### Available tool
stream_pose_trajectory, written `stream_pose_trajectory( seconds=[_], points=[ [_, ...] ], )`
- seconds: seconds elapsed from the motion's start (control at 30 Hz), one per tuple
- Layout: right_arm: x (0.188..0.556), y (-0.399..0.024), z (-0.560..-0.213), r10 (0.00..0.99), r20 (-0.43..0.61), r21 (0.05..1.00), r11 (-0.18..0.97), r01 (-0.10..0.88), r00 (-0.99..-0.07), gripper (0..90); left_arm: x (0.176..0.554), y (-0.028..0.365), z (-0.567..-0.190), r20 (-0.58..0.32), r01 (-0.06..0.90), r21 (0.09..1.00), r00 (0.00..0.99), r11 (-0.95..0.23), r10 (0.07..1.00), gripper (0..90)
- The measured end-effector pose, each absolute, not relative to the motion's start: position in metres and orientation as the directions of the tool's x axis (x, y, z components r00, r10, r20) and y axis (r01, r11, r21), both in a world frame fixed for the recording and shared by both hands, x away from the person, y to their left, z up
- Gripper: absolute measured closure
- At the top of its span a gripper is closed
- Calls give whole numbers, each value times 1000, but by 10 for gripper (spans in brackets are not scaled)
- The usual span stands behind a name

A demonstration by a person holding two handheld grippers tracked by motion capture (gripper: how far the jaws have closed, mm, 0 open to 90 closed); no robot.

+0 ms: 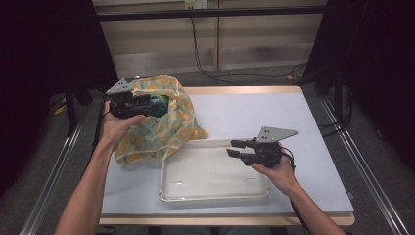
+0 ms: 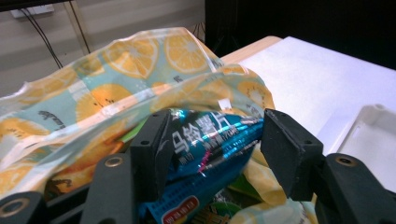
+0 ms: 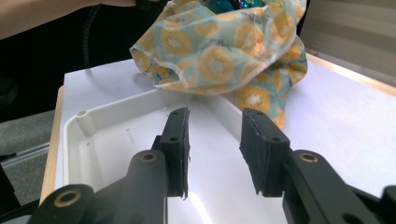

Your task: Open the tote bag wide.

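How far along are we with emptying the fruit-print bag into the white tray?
Nothing is in the white tray yet. The left gripper straddles a blue snack packet in the fruit-print bag, jaws not clamped. The right gripper hovers open over the tray. All unloading remains.

Bright tabletop, dark surroundings; glare on the tray (image 3: 140, 112).

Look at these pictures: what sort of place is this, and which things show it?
Probably a lab or studio set up for recording: a worktable hemmed by black curtains, a metal frame bar overhead, and cables running down to the floor.
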State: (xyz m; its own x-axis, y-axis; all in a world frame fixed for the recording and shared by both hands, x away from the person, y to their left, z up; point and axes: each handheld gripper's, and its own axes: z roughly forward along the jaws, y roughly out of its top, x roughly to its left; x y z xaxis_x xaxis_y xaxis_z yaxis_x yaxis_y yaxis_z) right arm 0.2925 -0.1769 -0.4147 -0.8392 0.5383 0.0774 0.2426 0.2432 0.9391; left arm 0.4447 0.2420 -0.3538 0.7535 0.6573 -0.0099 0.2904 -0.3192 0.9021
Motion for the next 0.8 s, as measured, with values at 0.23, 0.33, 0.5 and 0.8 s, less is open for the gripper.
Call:
stream_pose_trajectory(
  seconds=[0.23, 0.33, 0.5, 0.8],
  points=[
    [294, -184, -418, 553, 93, 938, 231, 259, -828, 610, 442, 227, -348, 20, 252, 898, 797, -361, 604, 377],
    [295, -184, -420, 558, 100, 935, 230, 269, -824, 606, 447, 224, -356, 35, 270, 883, 778, -385, 627, 369],
    [293, -182, -419, 552, 94, 937, 233, 262, -829, 602, 452, 229, -367, 48, 288, 869, 761, -403, 647, 354],
    [294, -185, -419, 561, 95, 936, 231, 265, -822, 589, 448, 233, -367, 66, 267, 862, 783, -431, 618, 312]
  ],
)
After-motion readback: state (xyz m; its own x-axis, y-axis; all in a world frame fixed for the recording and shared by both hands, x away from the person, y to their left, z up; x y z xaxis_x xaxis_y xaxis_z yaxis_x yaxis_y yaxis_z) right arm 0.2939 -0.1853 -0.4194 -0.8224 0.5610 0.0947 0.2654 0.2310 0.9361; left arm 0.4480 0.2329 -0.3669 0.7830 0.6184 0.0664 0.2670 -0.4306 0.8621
